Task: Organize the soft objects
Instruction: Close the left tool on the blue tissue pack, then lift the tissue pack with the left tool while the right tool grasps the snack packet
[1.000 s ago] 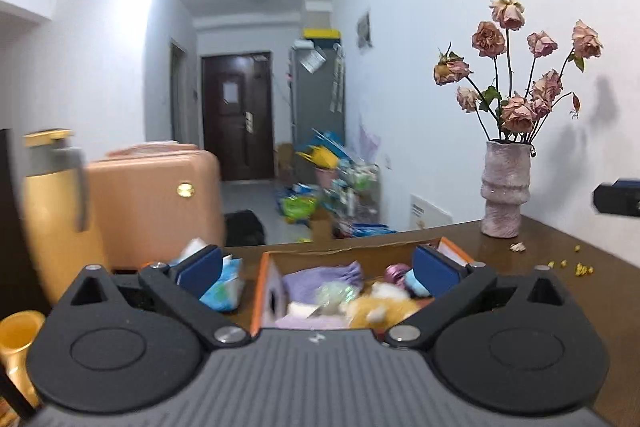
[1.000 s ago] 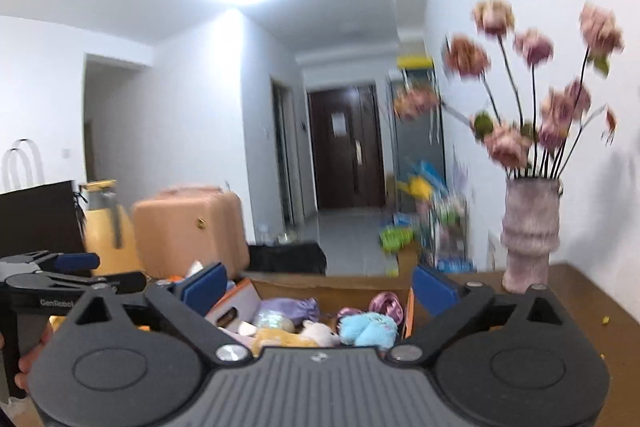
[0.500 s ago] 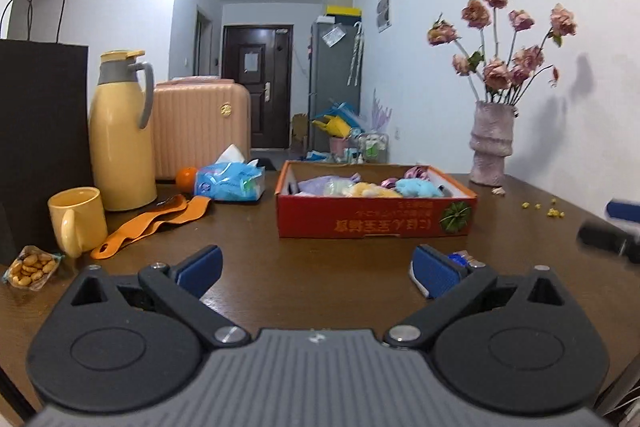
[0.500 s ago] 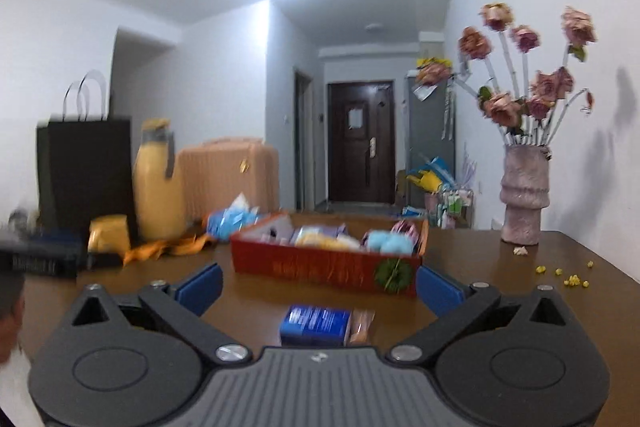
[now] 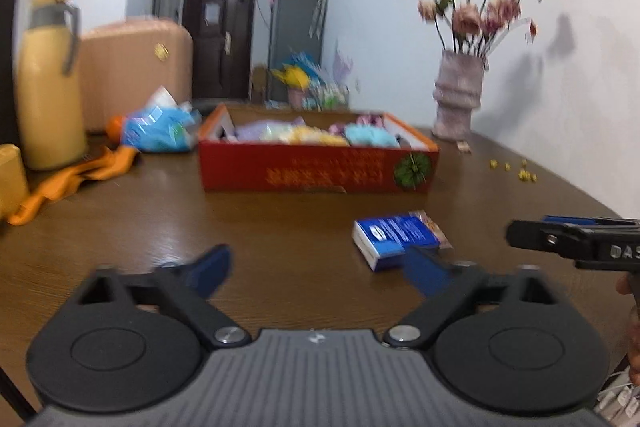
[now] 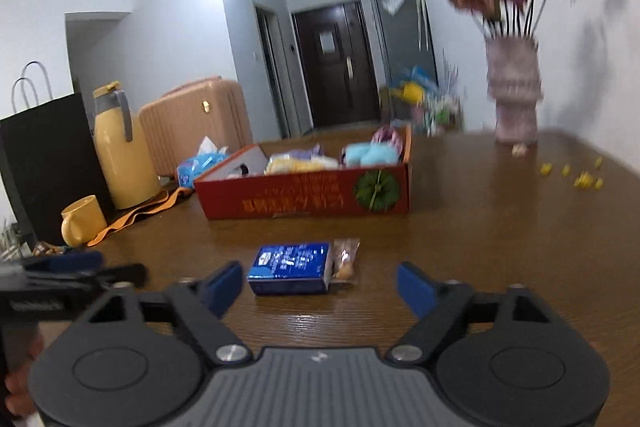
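Note:
A red cardboard box (image 5: 316, 167) (image 6: 304, 201) stands mid-table, holding several soft toys: a light blue one (image 6: 370, 153), a yellow one (image 6: 294, 163) and a purple one (image 5: 256, 129). My left gripper (image 5: 318, 273) is open and empty, low over the near table. My right gripper (image 6: 320, 287) is open and empty, just behind a blue packet (image 6: 290, 267) (image 5: 394, 237) with a small snack bag (image 6: 346, 259) beside it. Each gripper shows at the edge of the other's view.
A vase of dried roses (image 5: 458, 107) (image 6: 514, 99) stands far right, with yellow crumbs (image 6: 580, 177) near it. At left are a yellow thermos (image 6: 120, 151), yellow mug (image 6: 80, 225), orange strap (image 5: 68, 179), blue tissue pack (image 5: 160, 131) and black bag (image 6: 44, 163).
Both grippers have pulled back from above the box and dropped low over the near table. The blue packet now lies close in front of them. Both stay open.

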The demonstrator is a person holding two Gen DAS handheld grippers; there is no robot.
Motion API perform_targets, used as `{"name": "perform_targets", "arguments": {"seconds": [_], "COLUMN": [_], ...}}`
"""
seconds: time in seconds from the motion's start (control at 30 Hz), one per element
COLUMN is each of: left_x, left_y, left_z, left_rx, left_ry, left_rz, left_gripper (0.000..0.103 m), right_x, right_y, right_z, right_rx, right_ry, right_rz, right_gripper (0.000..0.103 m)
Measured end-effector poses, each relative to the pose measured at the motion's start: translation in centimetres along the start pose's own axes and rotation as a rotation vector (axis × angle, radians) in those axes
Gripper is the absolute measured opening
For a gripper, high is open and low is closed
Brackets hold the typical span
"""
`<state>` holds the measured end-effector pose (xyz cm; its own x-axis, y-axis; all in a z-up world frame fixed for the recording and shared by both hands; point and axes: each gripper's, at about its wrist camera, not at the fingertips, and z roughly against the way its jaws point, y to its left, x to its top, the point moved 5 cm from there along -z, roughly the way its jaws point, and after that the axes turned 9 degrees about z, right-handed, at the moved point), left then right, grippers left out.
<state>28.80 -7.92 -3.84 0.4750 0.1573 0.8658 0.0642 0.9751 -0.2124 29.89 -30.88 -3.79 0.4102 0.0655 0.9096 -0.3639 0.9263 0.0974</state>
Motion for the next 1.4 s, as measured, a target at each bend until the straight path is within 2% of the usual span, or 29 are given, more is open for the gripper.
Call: {"name": "perform_targets", "arguments": {"seconds": [0.03, 0.17, 0.27, 0.43, 0.6, 0.73, 0.83, 0.97, 1.07, 1.13, 1.17, 1.2, 1.23, 1.27, 1.3, 1.4], "left_x": [0.0, 0.5, 1.0, 1.5, 1.1, 0.9, 1.0, 1.0, 1.2, 1.5, 1.6, 1.7, 1.8, 1.7, 1.6, 0.9], "left_y": [-0.2, -0.7, -1.0, -1.1, -0.3, 0.2, 1.1, 4.1, 5.5, 5.6, 5.4, 5.1, 4.5, 4.0, 3.4, 1.8], "left_z": [-1.1, -5.5, -8.2, -11.0, -12.2, -12.3, -11.5, -9.7, -8.5, -7.8, -7.5, -7.2, -7.0, -6.9, -6.9, -7.8], "left_rx": [-0.018, -0.091, -0.143, -0.183, -0.217, -0.226, -0.212, -0.172, -0.126, -0.106, -0.104, -0.106, -0.113, -0.115, -0.115, -0.101], "left_ry": [0.027, 0.12, 0.162, 0.205, 0.254, 0.261, 0.259, 0.246, 0.221, 0.203, 0.197, 0.186, 0.172, 0.162, 0.156, 0.166], "left_rz": [0.008, 0.08, 0.128, 0.174, 0.226, 0.25, 0.248, 0.269, 0.266, 0.252, 0.244, 0.233, 0.215, 0.2, 0.187, 0.14], "left_gripper": [0.071, 0.061, 0.054, 0.04, 0.032, 0.032, 0.032, 0.032, 0.037, 0.054, 0.058, 0.067, 0.082, 0.089, 0.094, 0.094], "right_x": [0.1, 0.4, 0.9, 1.4, 0.8, 0.7, 0.7, 0.3, 0.4, 1.0, 1.3, 1.6, 1.8, 1.9, 1.9, 1.7], "right_y": [-0.2, -0.6, -0.5, -0.5, -0.5, -0.4, 0.1, 2.9, 4.8, 5.2, 5.2, 4.8, 4.1, 3.4, 2.6, 0.4], "right_z": [-0.8, -4.3, -7.0, -10.4, -12.2, -12.5, -12.5, -12.4, -12.4, -12.0, -11.7, -11.3, -11.0, -10.8, -10.6, -10.2], "right_rx": [0.005, 0.03, 0.055, 0.074, 0.093, 0.1, 0.146, 0.233, 0.295, 0.292, 0.27, 0.234, 0.183, 0.133, 0.094, -0.017], "right_ry": [0.012, 0.058, 0.085, 0.121, 0.149, 0.148, 0.161, 0.174, 0.181, 0.164, 0.151, 0.138, 0.13, 0.128, 0.13, 0.15], "right_rz": [-0.008, -0.036, -0.056, -0.065, -0.083, -0.093, -0.121, -0.105, -0.084, -0.062, -0.048, -0.03, -0.014, -0.007, -0.006, 0.003], "right_gripper": [0.067, 0.048, 0.04, 0.025, 0.021, 0.021, 0.021, 0.021, 0.022, 0.022, 0.022, 0.022, 0.024, 0.025, 0.026, 0.028]}}
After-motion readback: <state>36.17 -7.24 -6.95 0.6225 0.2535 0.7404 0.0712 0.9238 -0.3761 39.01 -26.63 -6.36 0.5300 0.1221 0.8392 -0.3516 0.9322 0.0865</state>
